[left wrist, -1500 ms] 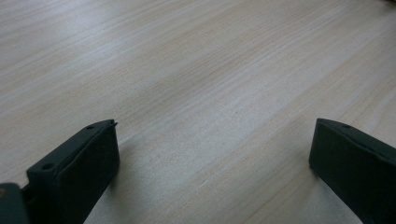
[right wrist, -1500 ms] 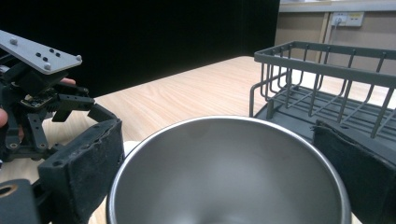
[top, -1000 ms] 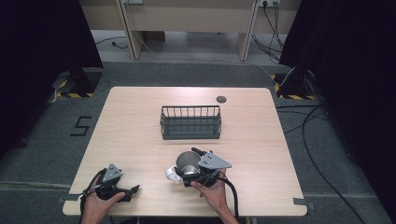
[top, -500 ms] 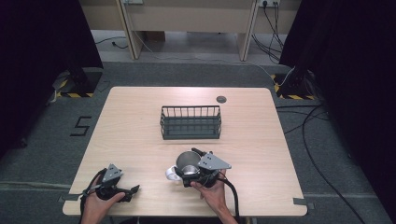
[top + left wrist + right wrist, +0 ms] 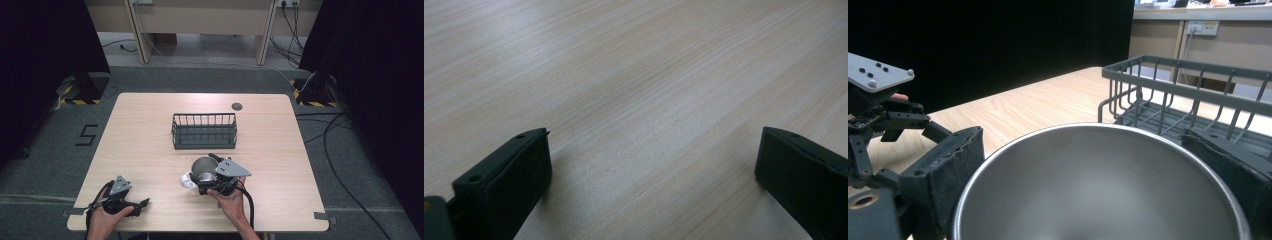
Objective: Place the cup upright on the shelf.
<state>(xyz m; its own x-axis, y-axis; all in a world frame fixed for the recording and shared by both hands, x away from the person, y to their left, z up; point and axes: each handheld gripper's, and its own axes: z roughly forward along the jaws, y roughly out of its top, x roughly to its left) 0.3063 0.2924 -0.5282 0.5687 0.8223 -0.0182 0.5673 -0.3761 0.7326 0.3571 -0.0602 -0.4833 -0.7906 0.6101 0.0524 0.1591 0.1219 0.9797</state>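
high view has your right tool (image 5: pixel 211 181) near the front edge of the bench (image 5: pixel 150 145), a little right of its middle, with a steel bowl (image 5: pixel 202 169) sitting between its jaws. from the right tool's own camera the bowl (image 5: pixel 1098 185) has one black jaw at each side of the rim, close against the metal, so i judge the tool is clamped on the bowl or all but so; the exact contact is hard to read. a white thing (image 5: pixel 187 180) lies just beside the bowl on its left, too small to name.

your left tool (image 5: pixel 131 206) rests near the front left corner of the bench, and its own camera shows the jaws wide apart over bare wood, holding nothing.

as for progress, i'd call this early: the bowl is gripped but not yet lifted clear or moved anywhere. the dark wire basket (image 5: pixel 204 131) stands near the middle of the bench, just behind the bowl, with nothing in it, and looks the likely place for it; that is a guess. the carry and the release are all left.

the bowl stands upright, mouth up and tipped a little toward you. being round, it has no long axis on the bench. the basket's long side runs parallel to the front edge.
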